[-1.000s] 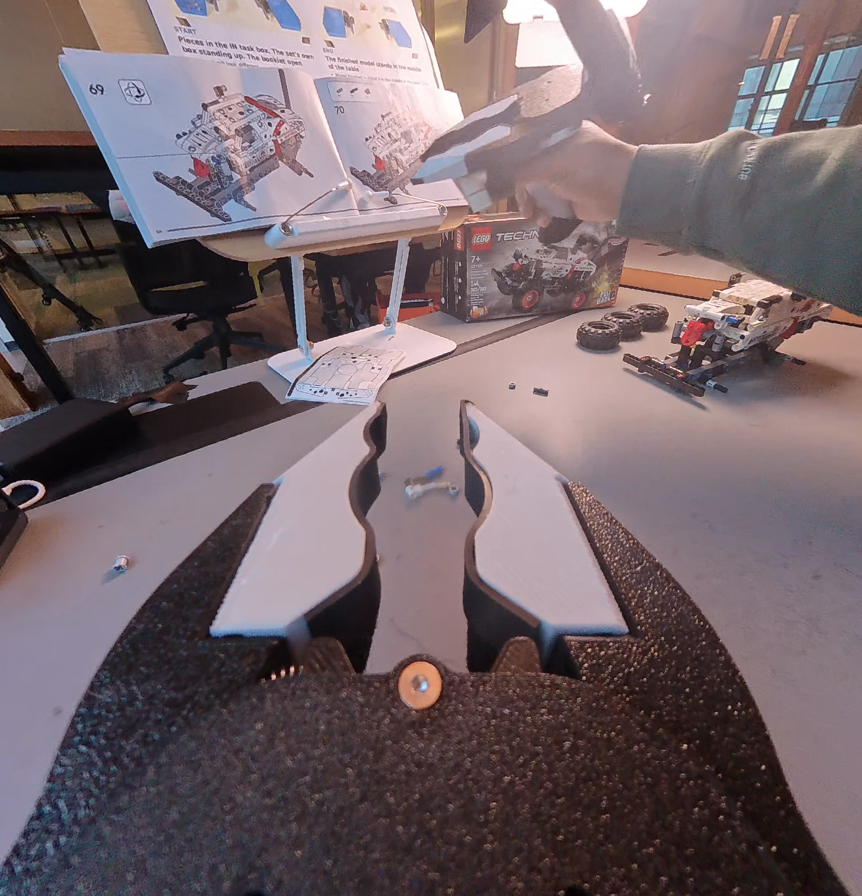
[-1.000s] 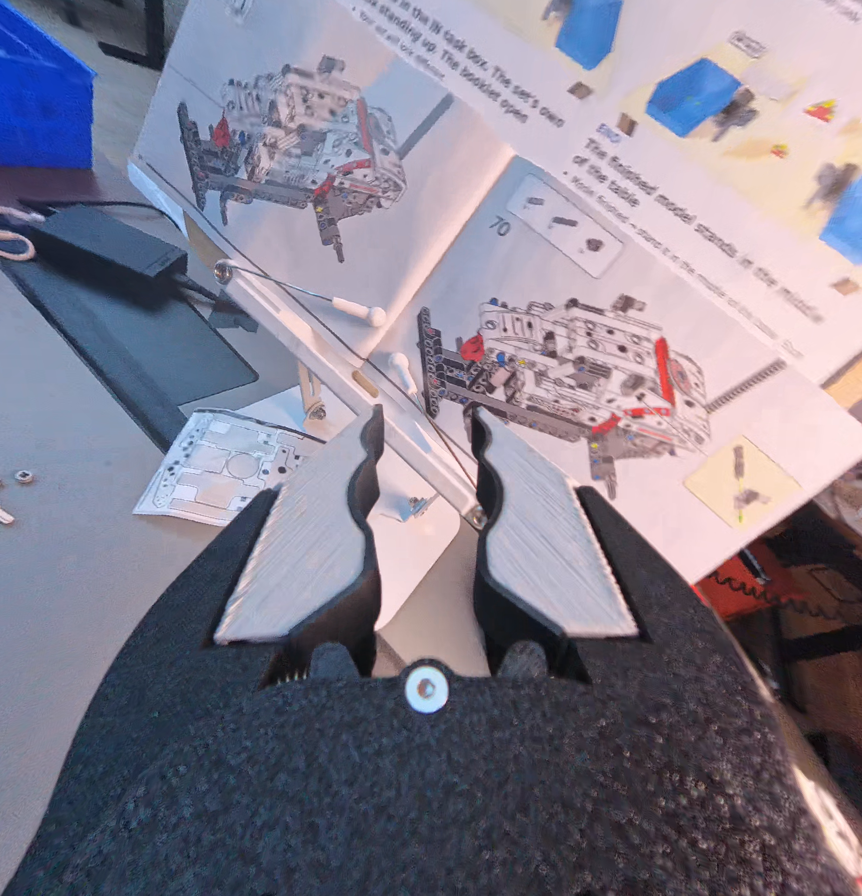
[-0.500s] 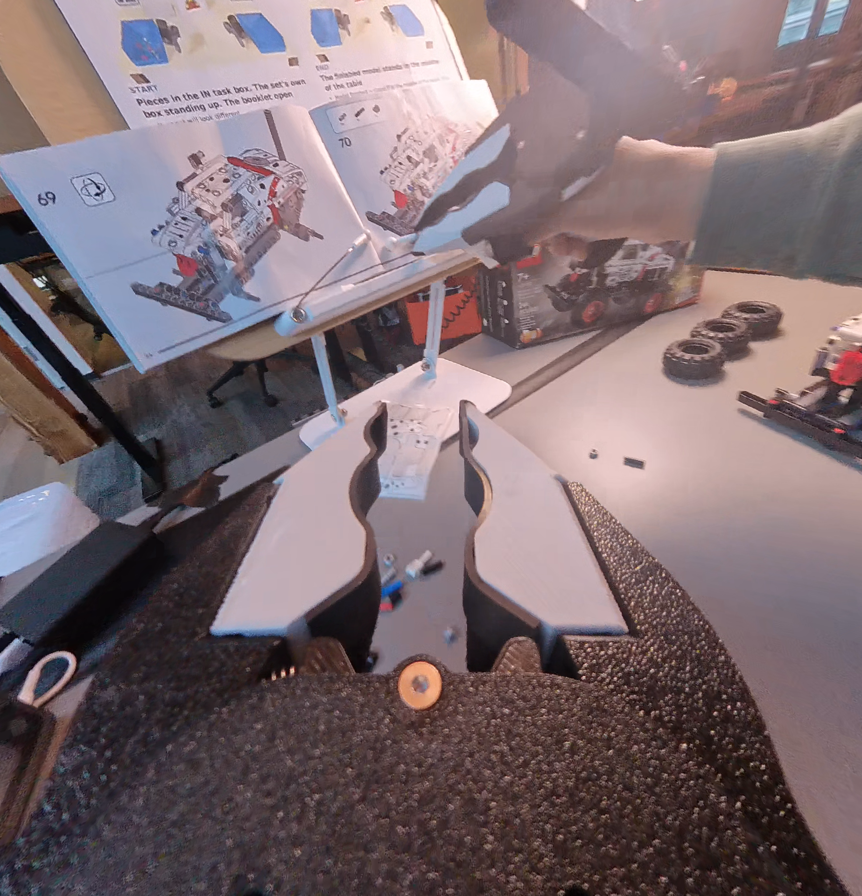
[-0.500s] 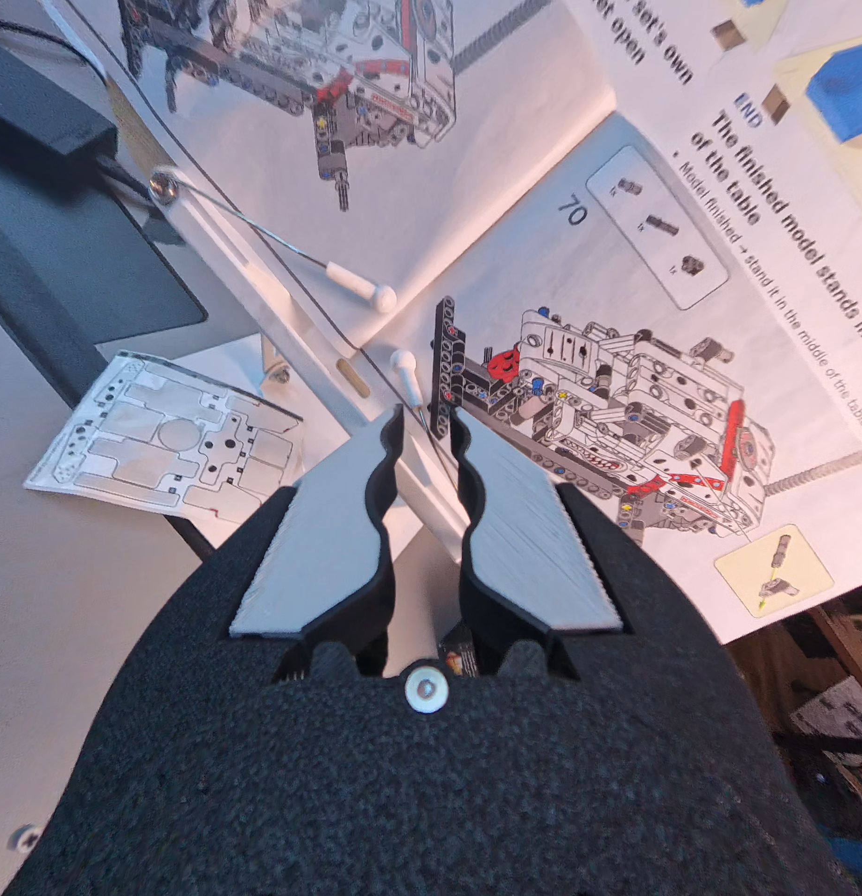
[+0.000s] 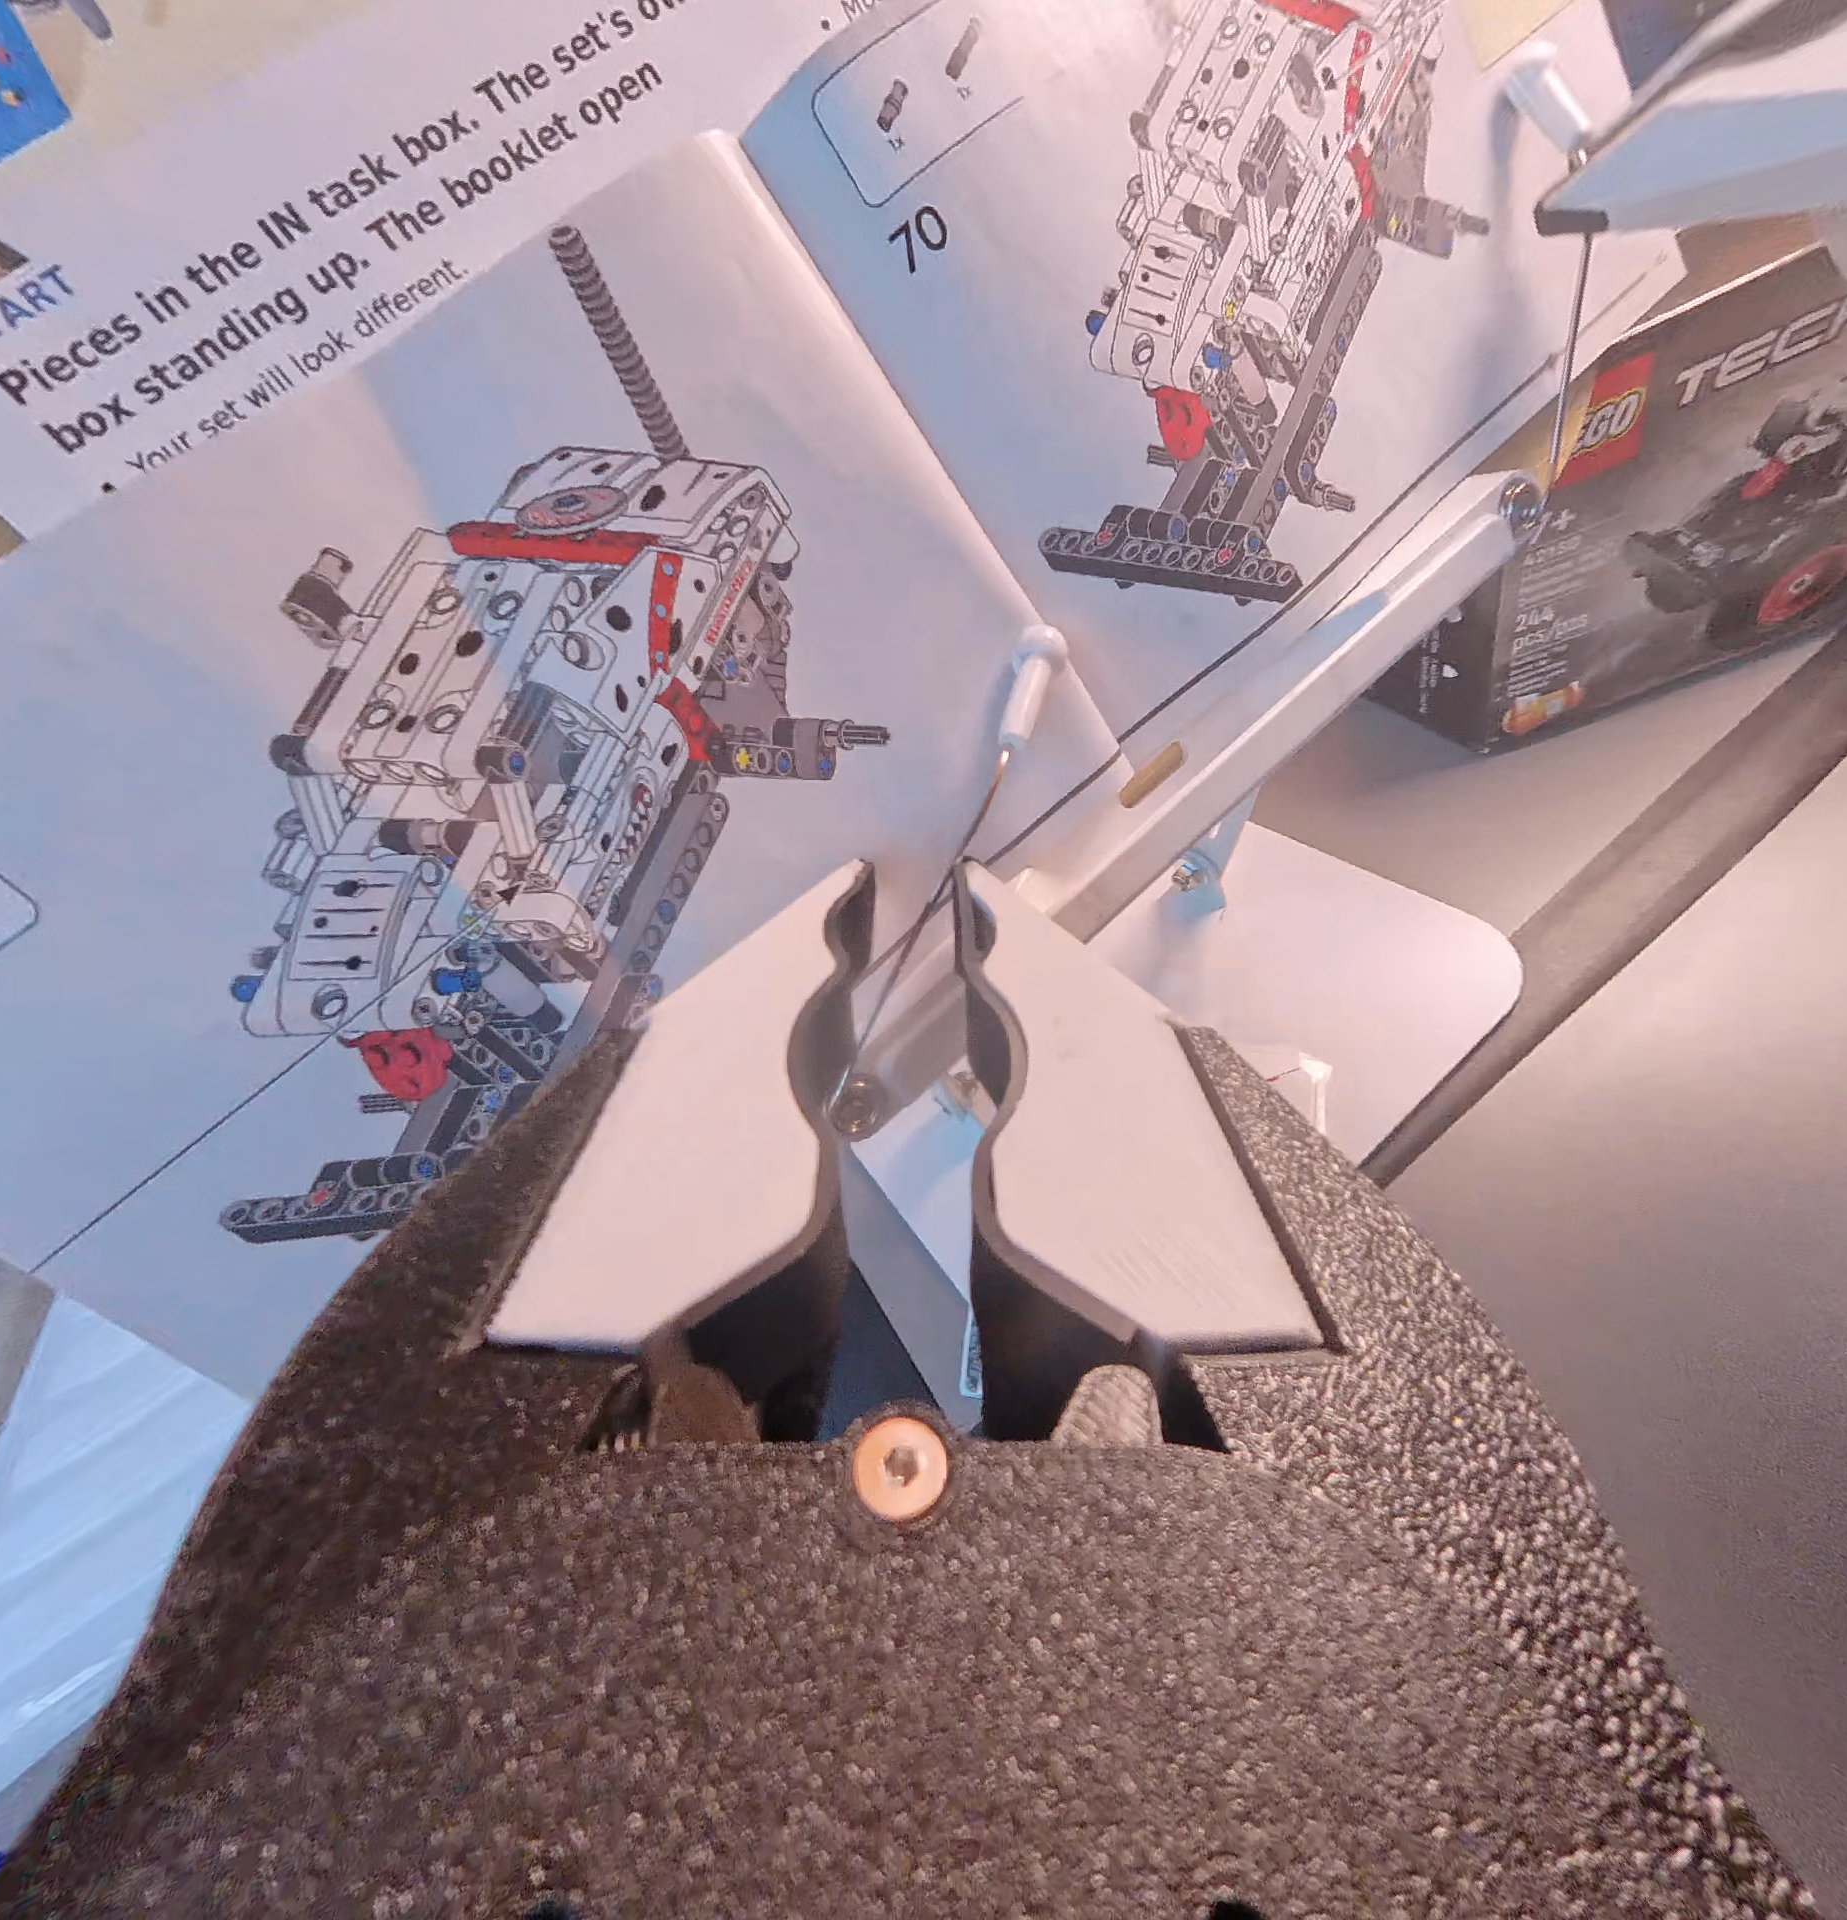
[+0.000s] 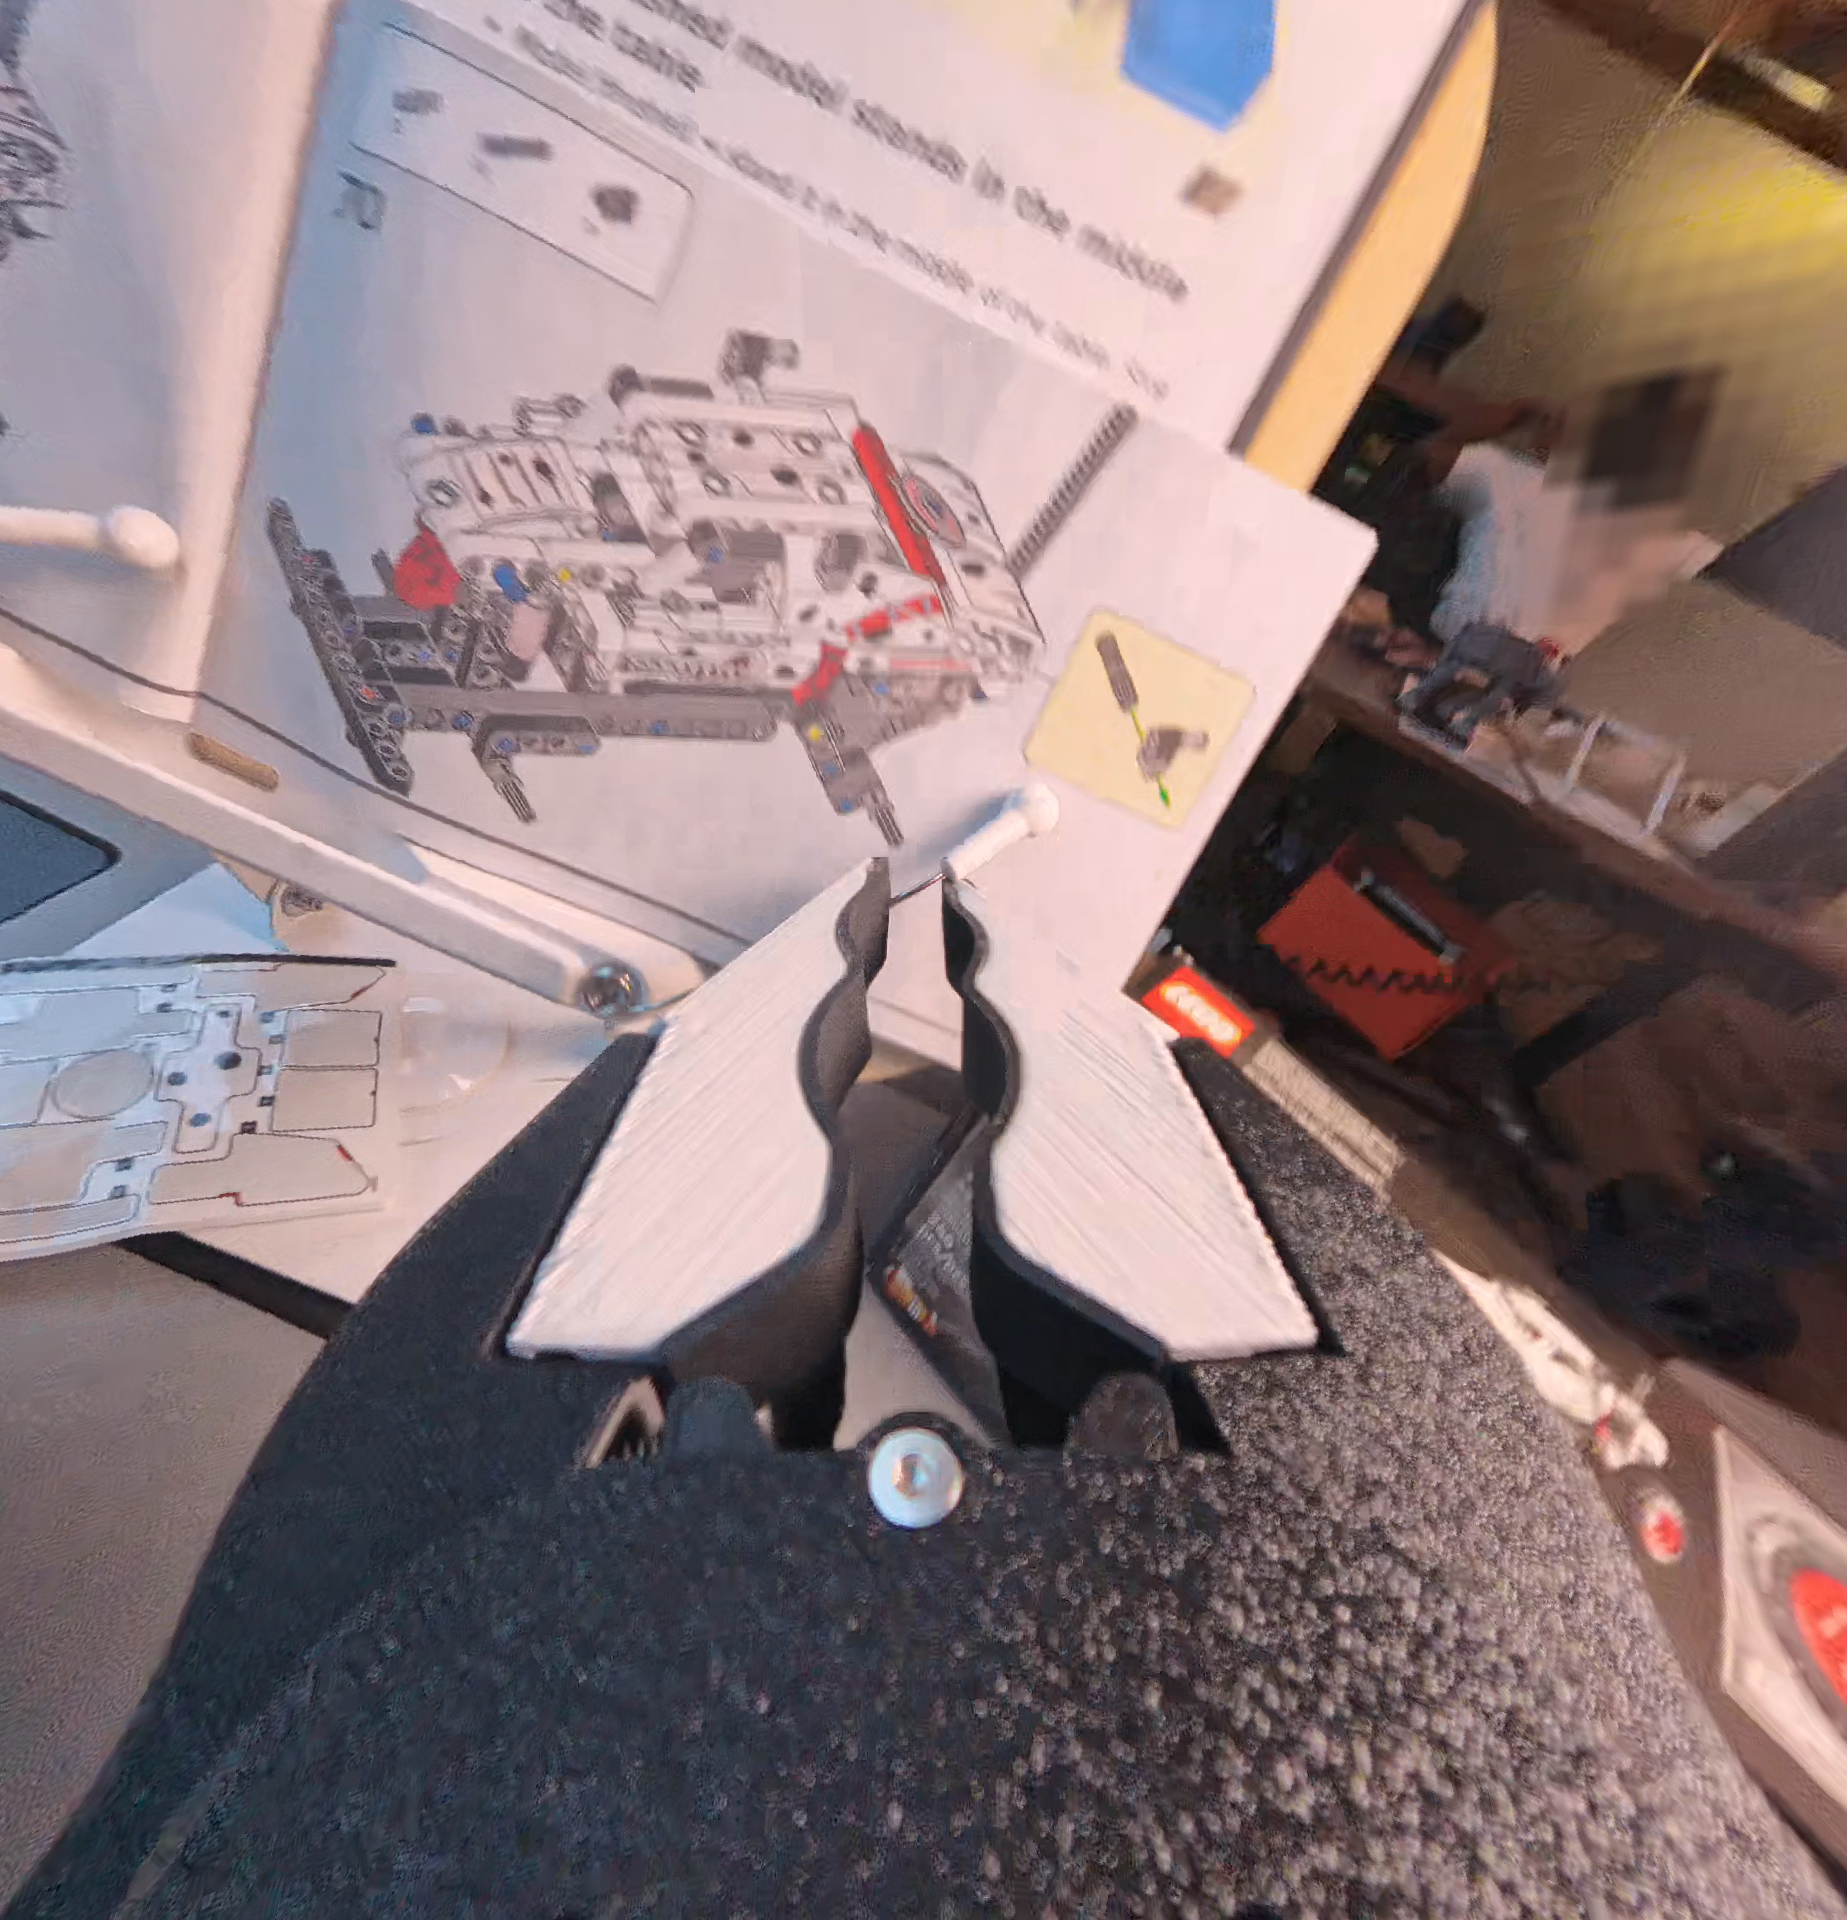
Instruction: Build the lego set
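The open instruction booklet (image 5: 690, 520) rests on a white book stand (image 5: 1314, 665). My left gripper (image 5: 916, 878) is close at the stand's left end. Its jaws stand a narrow gap apart, and the left page-holder wire (image 5: 1023, 686) runs between the fingertips. My right gripper (image 6: 914, 881) is at the booklet's (image 6: 690, 416) lower right corner. Its jaws are also a narrow gap apart around the right page-holder wire (image 6: 1002, 826), and this view is blurred. One of its fingers (image 5: 1750, 145) shows at the top right of the left wrist view.
The dark set box (image 5: 1677, 499) stands behind the stand on the grey table (image 5: 1677, 1247). A sticker sheet (image 6: 171, 1091) lies on the stand's white base (image 5: 1366, 987). A printed instruction sheet (image 5: 275, 208) hangs behind the booklet. Benches and clutter fill the room beyond the table. About 20 cm separates my left fingertips from my right.
My left gripper rose from the table to the stand's left wire holder and its jaws narrowed. My right gripper moved right along the ledge to the right wire holder, jaws narrowing.
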